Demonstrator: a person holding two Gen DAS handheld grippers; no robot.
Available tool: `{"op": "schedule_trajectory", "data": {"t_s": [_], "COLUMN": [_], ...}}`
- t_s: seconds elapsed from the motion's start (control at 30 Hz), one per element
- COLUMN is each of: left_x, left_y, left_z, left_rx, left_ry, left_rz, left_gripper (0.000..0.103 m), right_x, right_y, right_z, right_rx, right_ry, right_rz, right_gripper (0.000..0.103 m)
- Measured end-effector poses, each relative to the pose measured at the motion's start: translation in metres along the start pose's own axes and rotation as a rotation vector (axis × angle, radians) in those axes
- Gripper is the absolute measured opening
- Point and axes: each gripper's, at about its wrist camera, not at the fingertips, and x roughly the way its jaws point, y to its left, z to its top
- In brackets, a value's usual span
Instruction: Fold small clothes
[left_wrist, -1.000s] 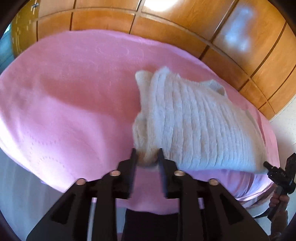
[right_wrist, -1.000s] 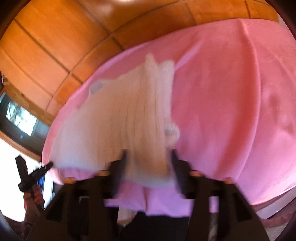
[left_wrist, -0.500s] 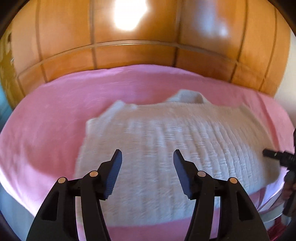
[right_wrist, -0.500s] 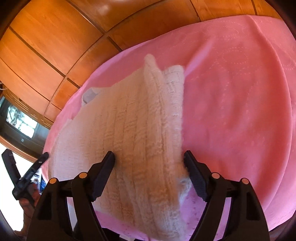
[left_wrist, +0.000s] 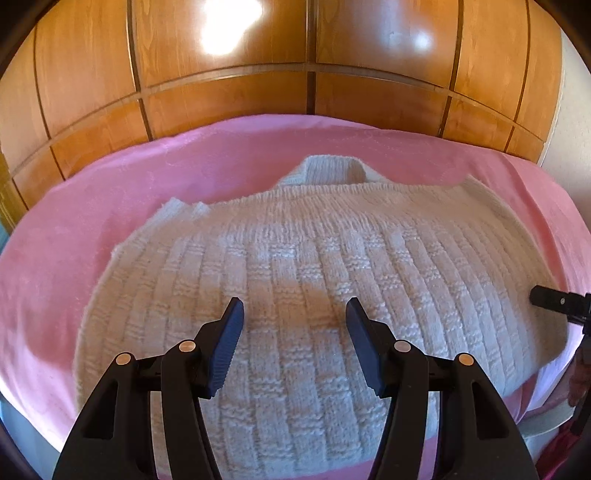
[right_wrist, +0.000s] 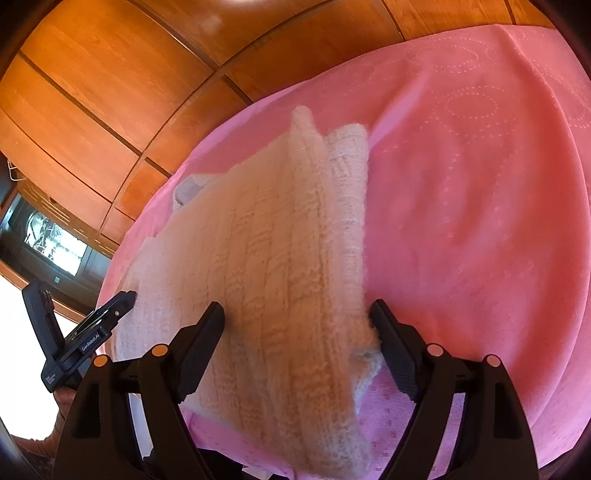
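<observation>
Left tool (left_wrist: 293, 314) pitched downward, jaws apart; right tool (right_wrist: 297, 317) likewise, jaws opening.

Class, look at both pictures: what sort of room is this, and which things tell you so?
Probably a bedroom: a pink bedspread covers a bed-like surface, a wall of wooden wardrobe doors stands behind it, and a knitted sweater lies on top.
</observation>
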Motion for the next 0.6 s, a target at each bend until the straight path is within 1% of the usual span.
{"op": "schedule_trajectory", "data": {"t_s": [0.23,0.5,0.53,0.6], "left_x": [0.002,0.001,0.000,0.001], "left_y": [-0.002,0.001,0.003,0.009], "left_z": [-0.002,-0.001,0.001,0.006], "left_rx": [0.001,-0.009,-0.009,-0.021], "left_ry": [0.003,0.006,0.001,0.004], "left_rz": [0.010,0.010,0.014,0.027], "left_gripper": [0.057,0.057,0.057,0.057], "right_x": [-0.007,-0.015,-0.015,-0.014], "right_y": [-0.009,-0.009,-0.010,-0.009], "right_z": [-0.006,-0.014,-0.015,-0.015], "right_rx": [0.044,0.067,0.069,0.071], "right_ry": [0.000,-0.013,-0.017,-0.022], "right_rz": [0.049,0.054,0.048,0.044], "right_gripper": [0.081,0.080,0.078,0.077]}}
